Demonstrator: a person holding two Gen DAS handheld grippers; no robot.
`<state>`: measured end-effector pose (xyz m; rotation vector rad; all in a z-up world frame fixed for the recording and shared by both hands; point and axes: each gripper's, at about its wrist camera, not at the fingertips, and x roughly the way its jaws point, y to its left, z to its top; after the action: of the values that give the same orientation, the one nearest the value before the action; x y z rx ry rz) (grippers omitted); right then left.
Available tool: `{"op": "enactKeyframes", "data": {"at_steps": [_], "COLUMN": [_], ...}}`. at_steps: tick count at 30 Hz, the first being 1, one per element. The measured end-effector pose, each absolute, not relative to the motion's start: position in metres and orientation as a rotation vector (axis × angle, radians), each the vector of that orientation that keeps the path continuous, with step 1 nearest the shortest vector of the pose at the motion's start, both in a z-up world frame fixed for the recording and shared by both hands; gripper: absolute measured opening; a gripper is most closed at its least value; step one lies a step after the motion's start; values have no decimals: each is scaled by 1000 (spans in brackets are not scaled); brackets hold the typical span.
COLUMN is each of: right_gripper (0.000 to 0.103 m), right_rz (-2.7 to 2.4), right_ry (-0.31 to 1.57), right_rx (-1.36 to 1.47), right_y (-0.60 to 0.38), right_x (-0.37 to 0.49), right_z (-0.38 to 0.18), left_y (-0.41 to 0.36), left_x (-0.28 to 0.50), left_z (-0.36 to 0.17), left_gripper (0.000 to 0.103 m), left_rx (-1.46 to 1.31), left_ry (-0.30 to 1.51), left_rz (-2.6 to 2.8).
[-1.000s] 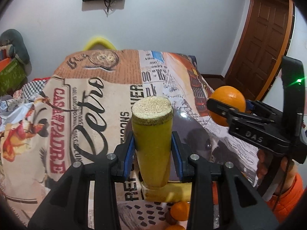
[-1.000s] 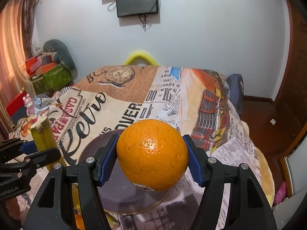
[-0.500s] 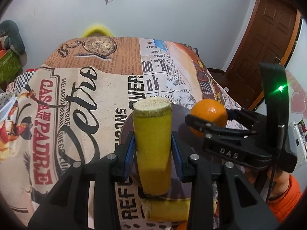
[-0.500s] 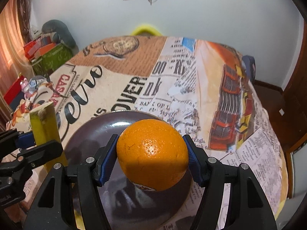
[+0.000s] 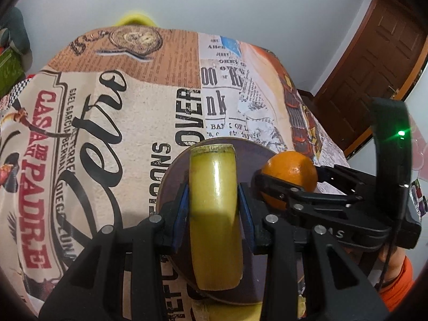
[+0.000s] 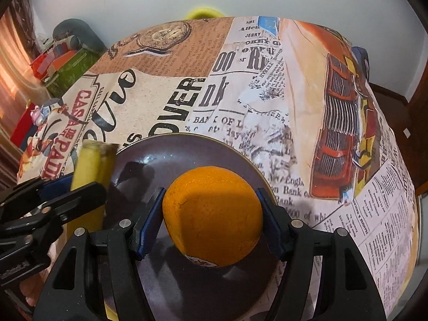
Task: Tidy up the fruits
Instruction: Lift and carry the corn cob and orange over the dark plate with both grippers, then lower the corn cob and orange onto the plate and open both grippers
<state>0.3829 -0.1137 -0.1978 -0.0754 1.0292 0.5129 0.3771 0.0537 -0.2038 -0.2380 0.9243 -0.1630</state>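
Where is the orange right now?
The orange is clamped in the right hand-held gripper, centre of the right wrist view, over the dark plate. The yellow sugarcane piece, in the left hand-held gripper, is to its left.

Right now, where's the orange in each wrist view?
Left wrist view: orange right of centre, held in the right tongs, at the plate's right edge.
Right wrist view: orange centre, low, between the blue pads, over the plate.
Shared landmark: the dark purple plate on the printed tablecloth.
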Motion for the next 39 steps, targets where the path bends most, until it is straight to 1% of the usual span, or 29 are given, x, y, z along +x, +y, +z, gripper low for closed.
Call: {"op": "enactKeyframes", "data": {"at_steps": [2, 4, 6, 7, 19, 26, 33, 35, 37, 39], "right_gripper": [64, 70, 79, 80, 80, 80, 80, 80, 80, 80], "right_rz": [510, 501, 490, 481, 485, 469, 443, 439, 428, 423], "right_ry": [1034, 1026, 1003, 991, 892, 833, 809, 811, 815, 820], "right_rx": [-63, -61, -68, -76, -109, -114, -112, -112, -117, -118], "right_y": [-117, -120, -122, -123, -135, -154, -173, -179, -184, -189], "right_x": [383, 383, 380, 379, 343, 304, 266, 256, 247, 236], "right_z": [-197, -195, -190, -187, -151, -127, -117, -116, -118, -121], "left_y": [53, 51, 48, 47, 49, 43, 39, 39, 40, 40], "left_x": [380, 379, 377, 376, 351, 313, 270, 257, 244, 234], "left_z": [-206, -206, -204, -203, -177, -150, -132, -128, -126, -126], "left_gripper": [37, 37, 37, 36, 36, 36, 37, 38, 43, 45], "left_rx": [-236, -223, -201, -190, -145, -95, -78, -76, -75, -71], "left_ry": [933, 930, 924, 919, 875, 830, 807, 803, 801, 804], "left_rz": [-153, -148, -139, -131, -83, -78, -85, -83, -81, -78]}}
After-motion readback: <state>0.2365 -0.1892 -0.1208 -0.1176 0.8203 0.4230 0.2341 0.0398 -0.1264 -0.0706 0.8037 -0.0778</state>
